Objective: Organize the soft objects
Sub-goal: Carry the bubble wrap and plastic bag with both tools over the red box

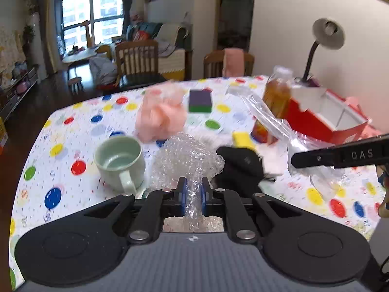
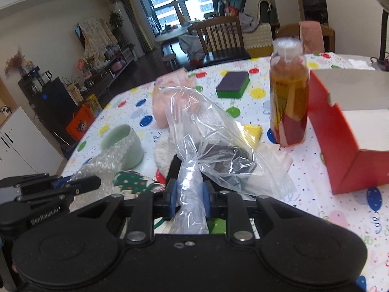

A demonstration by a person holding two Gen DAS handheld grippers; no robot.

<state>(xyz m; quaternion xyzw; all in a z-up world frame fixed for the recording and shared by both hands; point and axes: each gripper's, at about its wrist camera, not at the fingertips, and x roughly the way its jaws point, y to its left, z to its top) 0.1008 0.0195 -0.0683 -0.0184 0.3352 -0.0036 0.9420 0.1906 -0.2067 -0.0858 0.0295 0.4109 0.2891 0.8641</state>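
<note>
Left gripper (image 1: 192, 194): low centre of the left wrist view, jaws pinching a strip of bubble wrap (image 1: 187, 158), whose crumpled bulk stood just ahead of the fingertips.

Right gripper (image 2: 188, 194): low centre of the right wrist view, jaws pinching the gathered neck of a clear plastic bag (image 2: 206, 131), which fanned up and rightward across mid-frame.

Table (image 1: 73, 126): spotted cloth; its far edge ran across the upper middle of both views, its left edge curved down the left side of the left wrist view.

Green cup (image 1: 119, 160): left of the bubble wrap, near it.

Pink cloth (image 1: 160, 116): beyond the wrap, mid-table.

Purple and green sponge (image 1: 199, 101): further back, with bare cloth around it.

Yellow sponge (image 2: 252, 131): partly behind the bag.

Bottle (image 2: 289, 92): upright, just beside the left wall of the red box (image 2: 333, 131).

Open room: bare cloth at lower left of the left wrist view and in front of the red box at lower right of the right wrist view.
</note>
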